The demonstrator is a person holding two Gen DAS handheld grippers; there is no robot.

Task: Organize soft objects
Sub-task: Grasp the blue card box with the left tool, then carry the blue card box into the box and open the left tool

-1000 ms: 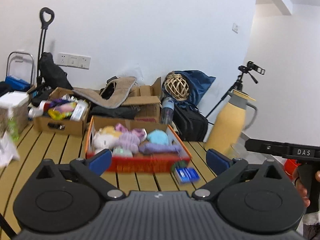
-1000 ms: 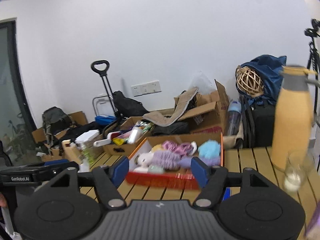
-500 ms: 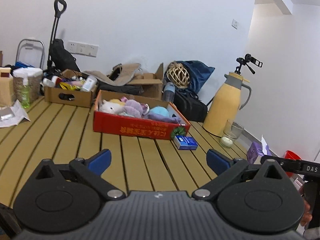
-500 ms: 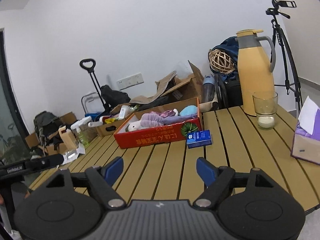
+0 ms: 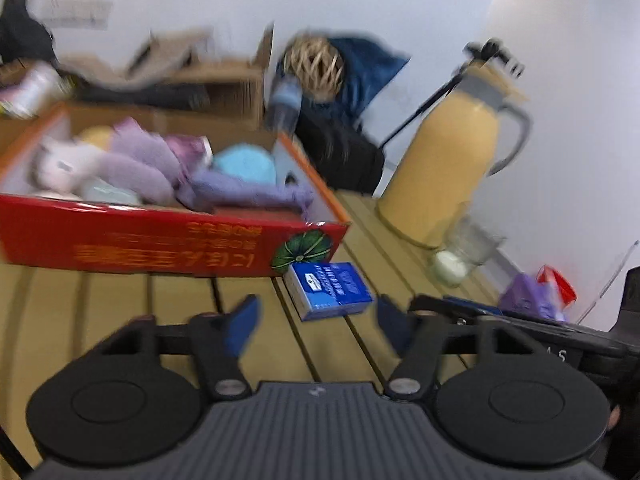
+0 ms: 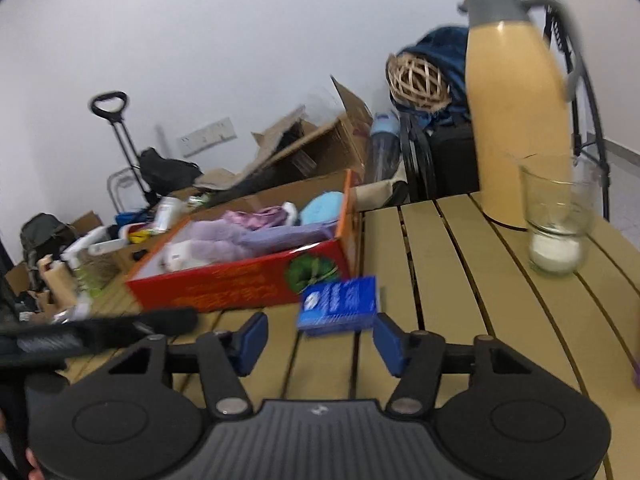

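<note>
A red cardboard box (image 5: 168, 246) sits on the slatted wooden table and holds soft toys: a purple plush (image 5: 140, 164), a white plush (image 5: 56, 168) and a light blue one (image 5: 246, 164). The box also shows in the right wrist view (image 6: 240, 276), with the purple plush (image 6: 236, 236) inside. A small blue packet (image 5: 330, 290) lies just right of the box front, also in the right wrist view (image 6: 340, 306). My left gripper (image 5: 318, 322) is open and empty, close before the packet. My right gripper (image 6: 320, 338) is open and empty, its fingertips beside the packet.
A yellow thermos jug (image 5: 444, 160) and a glass with a candle (image 6: 556, 228) stand at the right. A purple tissue pack (image 5: 528, 296) lies near the table's right edge. Cardboard boxes, bags and a wicker ball (image 6: 420, 78) are behind the table.
Both grippers have moved forward and down toward the red box and blue packet, which now look much nearer. The views are motion-blurred. Both stay open.
</note>
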